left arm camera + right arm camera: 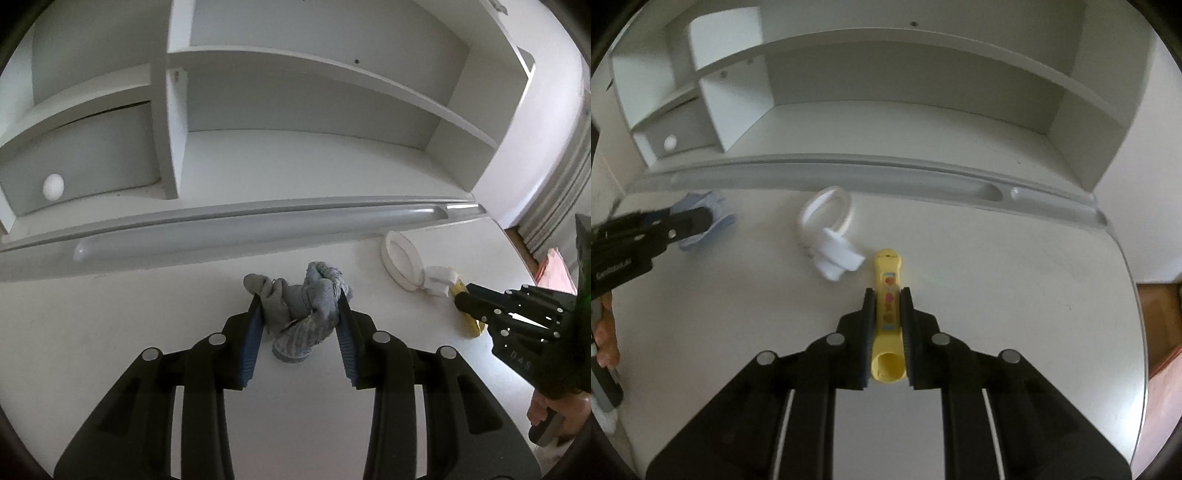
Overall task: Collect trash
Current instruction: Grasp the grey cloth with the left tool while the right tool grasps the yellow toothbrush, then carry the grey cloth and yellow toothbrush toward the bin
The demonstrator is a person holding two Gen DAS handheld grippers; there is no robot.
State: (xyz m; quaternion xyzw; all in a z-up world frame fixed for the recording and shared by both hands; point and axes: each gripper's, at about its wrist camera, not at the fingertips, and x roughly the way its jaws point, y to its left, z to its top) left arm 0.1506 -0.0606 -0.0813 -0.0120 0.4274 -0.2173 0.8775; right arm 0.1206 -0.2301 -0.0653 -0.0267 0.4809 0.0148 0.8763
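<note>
A crumpled grey sock (pixel 295 325) lies on the white desk (pixel 147 314), and my left gripper (pixel 299 295) is shut on it, its blue pads pressing both sides. A yellow tube-shaped wrapper (pixel 887 269) with coloured print lies lengthwise between the fingers of my right gripper (pixel 887 291), which is shut on it. From the left wrist view the right gripper (pixel 466 300) is at the far right, over the yellow wrapper (pixel 471 326). In the right wrist view the left gripper (pixel 701 221) covers part of the sock (pixel 718 206).
A white ring-shaped piece with a folded tab (pixel 831 229) lies on the desk between the two grippers. A long grey groove (pixel 258 229) runs along the desk's back, below white shelves (pixel 295 92). A white round knob (pixel 53 186) sits in the left cubby. The desk's right edge (pixel 1137 314) drops off.
</note>
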